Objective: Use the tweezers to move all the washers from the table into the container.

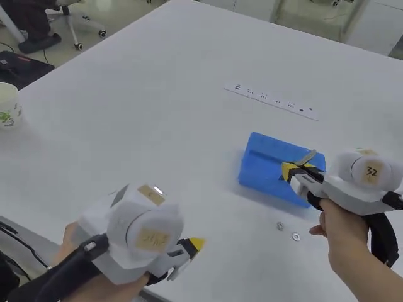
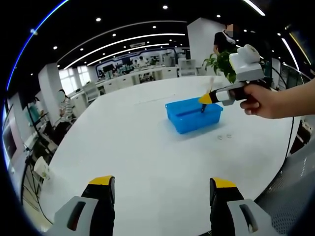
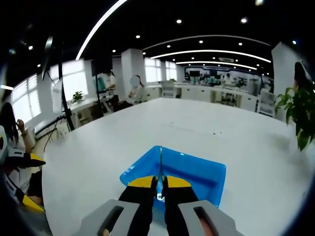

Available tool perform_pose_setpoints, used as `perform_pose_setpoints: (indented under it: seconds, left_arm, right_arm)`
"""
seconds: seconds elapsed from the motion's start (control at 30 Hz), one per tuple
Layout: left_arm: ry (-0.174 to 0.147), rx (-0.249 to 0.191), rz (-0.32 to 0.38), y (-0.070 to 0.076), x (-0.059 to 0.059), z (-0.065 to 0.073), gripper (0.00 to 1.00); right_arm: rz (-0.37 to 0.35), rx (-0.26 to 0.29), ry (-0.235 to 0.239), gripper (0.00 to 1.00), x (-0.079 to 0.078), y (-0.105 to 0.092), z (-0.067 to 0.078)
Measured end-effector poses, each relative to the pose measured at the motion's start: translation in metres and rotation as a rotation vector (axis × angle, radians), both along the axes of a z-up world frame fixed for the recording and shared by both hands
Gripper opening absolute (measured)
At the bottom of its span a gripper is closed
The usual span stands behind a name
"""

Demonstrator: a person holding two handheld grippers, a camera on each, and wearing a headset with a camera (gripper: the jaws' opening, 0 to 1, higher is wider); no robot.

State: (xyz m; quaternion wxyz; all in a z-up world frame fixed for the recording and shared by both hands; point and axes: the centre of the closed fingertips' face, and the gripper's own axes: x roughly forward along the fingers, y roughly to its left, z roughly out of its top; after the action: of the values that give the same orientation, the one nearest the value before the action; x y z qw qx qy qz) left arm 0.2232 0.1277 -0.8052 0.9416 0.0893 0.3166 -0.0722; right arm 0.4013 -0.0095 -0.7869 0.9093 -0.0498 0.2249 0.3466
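A blue container [image 1: 271, 165] stands on the white table [image 1: 157, 113]. My right gripper [image 1: 291, 171] hovers at its near right side, shut on thin metal tweezers [image 1: 308, 156] that reach over the container. Looking along its jaws, the right gripper [image 3: 160, 182] pinches the tweezers [image 3: 161, 160] above the blue container [image 3: 197, 172]. Two small washers [image 1: 280, 226] [image 1: 296, 236] lie on the table just in front of the container. My left gripper [image 1: 187, 247] is held low at the near left, open and holding nothing. Its view shows the left gripper [image 2: 162, 184], the container [image 2: 189, 118], the washers [image 2: 221, 137] and the right gripper [image 2: 210, 98].
A white power strip [image 1: 271, 99] lies beyond the container. A white cup [image 1: 7, 106] stands at the far left edge of the table. Office chairs stand past the table's far left corner. A potted plant [image 3: 300, 113] stands to the right.
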Motion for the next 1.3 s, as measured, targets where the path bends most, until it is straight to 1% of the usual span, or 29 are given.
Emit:
perform_pose_setpoints:
  seconds: [0.2, 0.3, 0.4, 0.47, 0.6, 0.7, 1.0, 1.07, 1.17, 1.3]
  left_arm:
    - [0.000, 0.001, -0.001, 0.000, 0.000, 0.000, 0.80]
    - [0.000, 0.002, -0.002, 0.000, 0.000, 0.000, 0.80]
    - [0.002, 0.004, -0.005, 0.000, 0.000, -0.001, 0.80]
    - [0.003, 0.005, -0.006, -0.001, 0.000, -0.001, 0.80]
    - [0.002, 0.005, -0.005, 0.000, 0.000, -0.001, 0.80]
    - [0.003, 0.005, -0.005, -0.001, 0.000, -0.001, 0.80]
    - [-0.001, 0.002, -0.004, -0.001, 0.000, 0.001, 0.80]
    - [-0.001, 0.001, -0.005, -0.001, 0.000, 0.001, 0.80]
    - [-0.001, 0.002, -0.006, -0.001, 0.000, 0.000, 0.80]
    - [0.000, -0.001, -0.003, 0.000, 0.000, 0.000, 0.80]
  right_arm:
    - [-0.008, -0.001, -0.010, 0.03, -0.002, -0.007, 0.001]
    - [-0.014, 0.005, -0.008, 0.03, -0.008, -0.011, 0.001]
    - [-0.022, 0.014, -0.006, 0.03, -0.013, -0.014, 0.003]
    - [-0.025, 0.025, -0.007, 0.03, -0.012, -0.017, 0.006]
    - [-0.015, 0.026, -0.019, 0.04, -0.019, -0.021, 0.011]
    - [-0.003, 0.020, -0.018, 0.04, -0.025, -0.023, 0.011]
    - [0.028, -0.013, 0.013, 0.04, -0.043, -0.029, -0.002]
    - [0.035, -0.020, 0.028, 0.04, -0.047, -0.030, -0.008]
    - [0.047, -0.046, 0.041, 0.04, -0.053, -0.032, -0.015]
    - [0.053, -0.059, 0.066, 0.04, -0.059, -0.036, -0.024]
